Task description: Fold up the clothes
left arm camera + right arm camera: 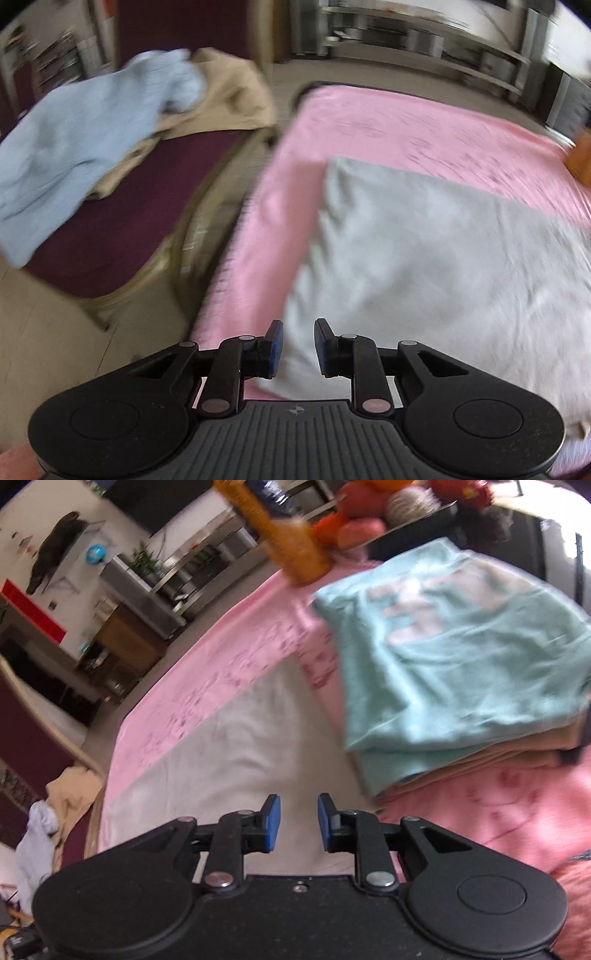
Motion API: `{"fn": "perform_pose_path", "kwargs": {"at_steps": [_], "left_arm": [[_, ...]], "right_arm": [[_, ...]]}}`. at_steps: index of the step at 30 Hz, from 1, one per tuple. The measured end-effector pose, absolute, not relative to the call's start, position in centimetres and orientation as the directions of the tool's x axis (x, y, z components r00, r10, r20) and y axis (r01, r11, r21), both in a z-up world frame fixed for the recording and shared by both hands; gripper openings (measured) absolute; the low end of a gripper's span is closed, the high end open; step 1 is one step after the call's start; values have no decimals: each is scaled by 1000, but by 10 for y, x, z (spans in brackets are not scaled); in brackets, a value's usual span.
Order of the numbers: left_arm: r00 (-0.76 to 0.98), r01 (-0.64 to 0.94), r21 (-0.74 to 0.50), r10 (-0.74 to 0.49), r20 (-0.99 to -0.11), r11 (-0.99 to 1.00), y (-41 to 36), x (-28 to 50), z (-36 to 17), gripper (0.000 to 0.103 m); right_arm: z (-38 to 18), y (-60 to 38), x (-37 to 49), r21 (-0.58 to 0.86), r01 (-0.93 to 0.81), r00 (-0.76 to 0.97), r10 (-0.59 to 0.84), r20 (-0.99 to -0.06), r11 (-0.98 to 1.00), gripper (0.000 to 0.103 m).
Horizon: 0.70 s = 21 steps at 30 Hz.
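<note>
In the left wrist view the left gripper (298,349) hangs with jaws parted and empty over the near left corner of the grey garment (436,266), which lies flat on the pink-covered table (388,122), its left edge just inside the table's (bare pink beyond its far edge). In the right wrist view the right gripper (299,825), also apart and holding nothing, hovers over the same garment, with the folded stack (454,672) near the table's right edge.

Pink patterned sheet (388,122) covering the table. Maroon-cushioned chair (122,236) just beside its edge. Orange cylindrical container (284,535) at the far end, round red and grey plush items (373,509) behind. Blurred metal shelving (424,40) in the background.
</note>
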<state>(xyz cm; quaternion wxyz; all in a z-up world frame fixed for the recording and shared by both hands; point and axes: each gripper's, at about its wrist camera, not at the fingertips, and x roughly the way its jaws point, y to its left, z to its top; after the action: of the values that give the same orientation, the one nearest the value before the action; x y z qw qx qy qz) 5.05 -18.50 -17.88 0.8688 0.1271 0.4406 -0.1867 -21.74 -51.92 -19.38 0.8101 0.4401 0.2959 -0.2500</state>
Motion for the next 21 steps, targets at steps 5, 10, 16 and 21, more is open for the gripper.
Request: {"fn": "perform_pose_path", "kwargs": {"at_steps": [5, 10, 16, 21], "left_arm": [[505, 523, 55, -257, -824, 850, -206, 46, -191, 22], [501, 560, 134, -205, -841, 818, -218, 40, -206, 29], [505, 492, 190, -102, -857, 849, -195, 30, -204, 30], [442, 530, 42, -233, -866, 847, -182, 14, -193, 23]], "right_arm": [[-213, -516, -191, 697, 567, 760, 48, -648, 439, 22], [-229, -511, -173, 709, 566, 733, 136, -666, 422, 23], [-223, -510, -205, 610, 657, 653, 72, -754, 443, 20], [-214, -513, -251, 582, 703, 649, -36, -760, 409, 28]]}}
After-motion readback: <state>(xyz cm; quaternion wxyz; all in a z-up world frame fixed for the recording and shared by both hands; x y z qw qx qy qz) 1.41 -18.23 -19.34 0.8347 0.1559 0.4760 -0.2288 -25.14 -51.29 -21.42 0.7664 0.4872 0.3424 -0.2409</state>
